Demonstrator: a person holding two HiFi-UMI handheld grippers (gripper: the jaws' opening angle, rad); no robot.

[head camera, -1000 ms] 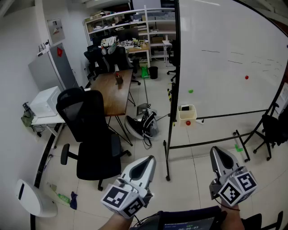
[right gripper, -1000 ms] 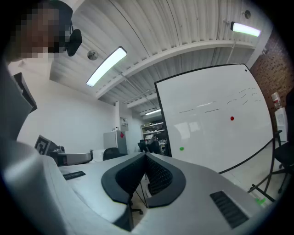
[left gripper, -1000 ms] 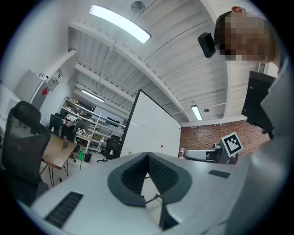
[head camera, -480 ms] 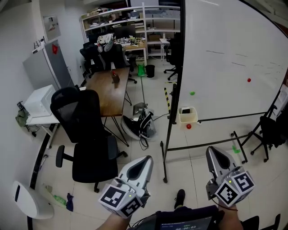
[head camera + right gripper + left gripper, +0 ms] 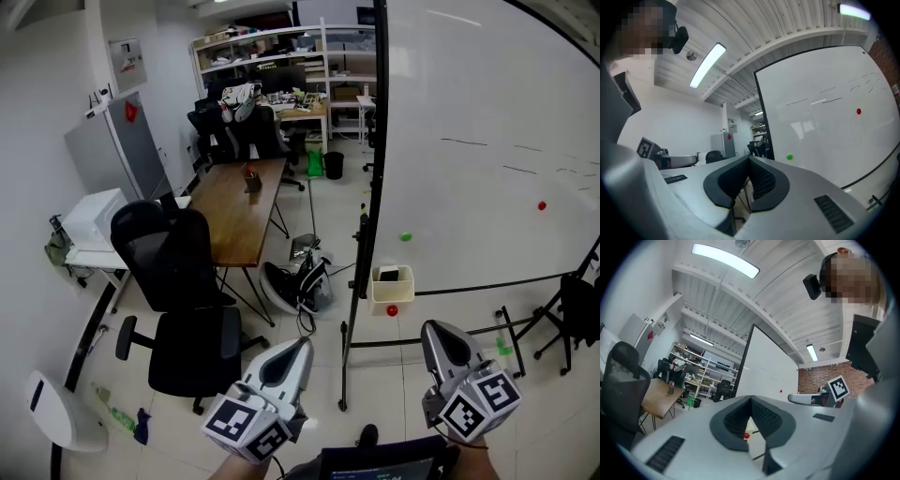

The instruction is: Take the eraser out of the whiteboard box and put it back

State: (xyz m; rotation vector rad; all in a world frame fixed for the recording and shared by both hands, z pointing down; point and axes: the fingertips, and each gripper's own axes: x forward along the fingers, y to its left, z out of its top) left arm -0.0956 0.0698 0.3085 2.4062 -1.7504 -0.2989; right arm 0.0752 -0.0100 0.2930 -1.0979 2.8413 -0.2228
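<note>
There, cream whiteboard box [image 5: 382, 295], dark eraser [image 5: 388, 275] inside

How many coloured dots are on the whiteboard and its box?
3: green dot low on the whiteboard, red dot farther right, second red dot on the box. Others may be hidden.

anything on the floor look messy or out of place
Yes. A black and white heap with cables lies on the floor beside the wooden table, and a green item and a dark blue one lie loose near the black chair. Nothing looks spilled.
</note>
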